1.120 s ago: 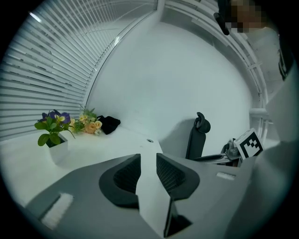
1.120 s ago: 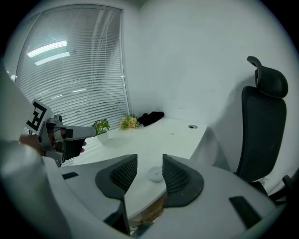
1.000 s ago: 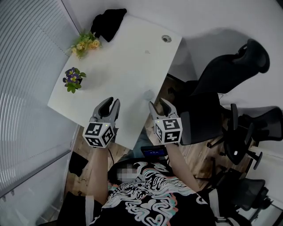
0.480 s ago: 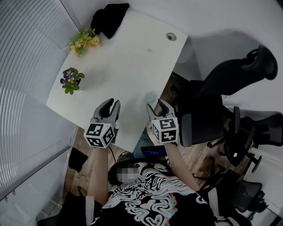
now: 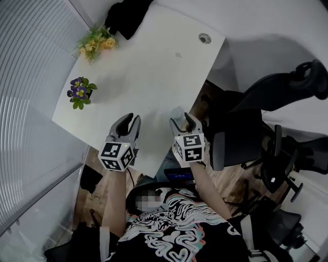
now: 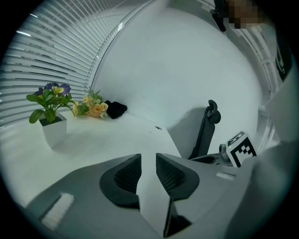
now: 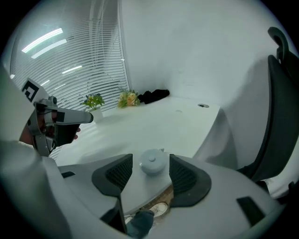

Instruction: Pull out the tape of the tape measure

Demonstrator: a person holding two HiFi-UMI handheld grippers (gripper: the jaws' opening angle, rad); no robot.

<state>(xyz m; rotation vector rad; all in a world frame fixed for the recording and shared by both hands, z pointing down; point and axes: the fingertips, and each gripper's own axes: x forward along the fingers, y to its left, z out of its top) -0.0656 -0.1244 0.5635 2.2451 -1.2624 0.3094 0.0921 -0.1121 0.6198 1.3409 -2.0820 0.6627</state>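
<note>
"While both grippers hang over the white table (image 5: 154,66), where is the tape measure (image 7: 152,163)?"

"It lies flat on the tabletop right at the near edge. It's a small, round, pale case with a button in the middle of its top."

"And the right gripper (image 5: 181,121)?"

"Its jaws have just been opening and stand wide apart. In the right gripper view the case sits between the two ribbed black pads (image 7: 119,173), with a gap on either side, so neither pad presses on it."

"What about the left gripper (image 6: 148,161)?"

"Its jaws are parted by a narrow gap, and only bare tabletop shows through it. It holds nothing. In the head view it hangs over the same near edge, to the left of the right gripper and apart from it."

"What else is around?"

"Along the table's left side, by the window blinds (image 5: 31,77), a white pot of purple flowers (image 5: 79,93) stands upright. Further back is a bunch of yellow flowers (image 5: 97,45), with a black cloth (image 5: 125,15) just beside it at the far corner. A round cable grommet (image 5: 205,38) sits near the far right corner. Black office chairs (image 5: 261,97) stand off the table's right side. Below the near edge, the right gripper view shows a pale shoe (image 7: 159,208) on a wooden floor."
</note>
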